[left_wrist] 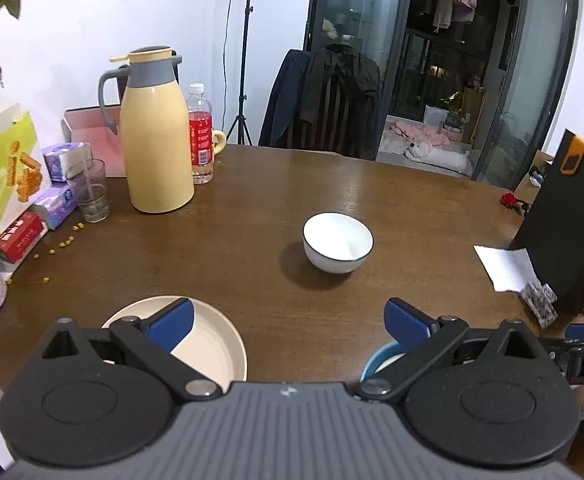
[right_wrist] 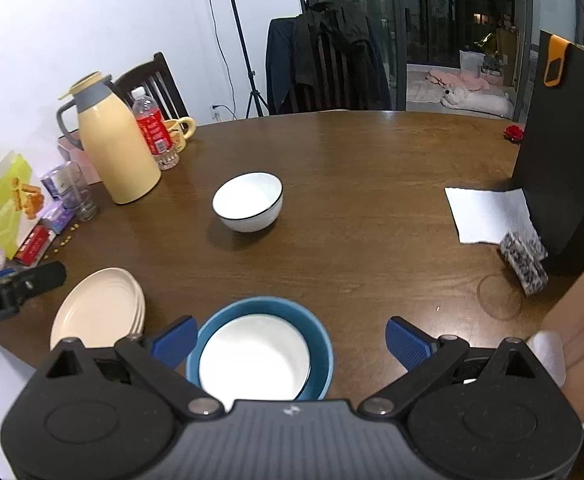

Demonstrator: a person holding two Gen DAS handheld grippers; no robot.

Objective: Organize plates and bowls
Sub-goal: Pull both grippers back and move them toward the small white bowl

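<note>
A white bowl with a dark rim (left_wrist: pixel 338 242) (right_wrist: pixel 247 202) stands alone mid-table. Near the front edge a blue bowl (right_wrist: pixel 320 344) (left_wrist: pixel 376 358) holds a white bowl (right_wrist: pixel 253 358) nested inside it. To its left lies a stack of cream plates (right_wrist: pixel 97 306) (left_wrist: pixel 215 344). My left gripper (left_wrist: pixel 287 324) hangs open above the front edge, its left finger over the plates. Over the nested bowls my right gripper (right_wrist: pixel 292 340) stands open, holding nothing. Each gripper's body shows at the edge of the other's view.
A yellow thermos jug (left_wrist: pixel 157 136), a red-labelled bottle (left_wrist: pixel 200 136), a glass (left_wrist: pixel 89 192) and boxes crowd the far left. A black bag (right_wrist: pixel 564 148), a white napkin (right_wrist: pixel 488 216) and a speckled block (right_wrist: pixel 524 262) sit right. A coat-draped chair (left_wrist: pixel 332 100) stands behind the wooden table (left_wrist: pixel 251 200).
</note>
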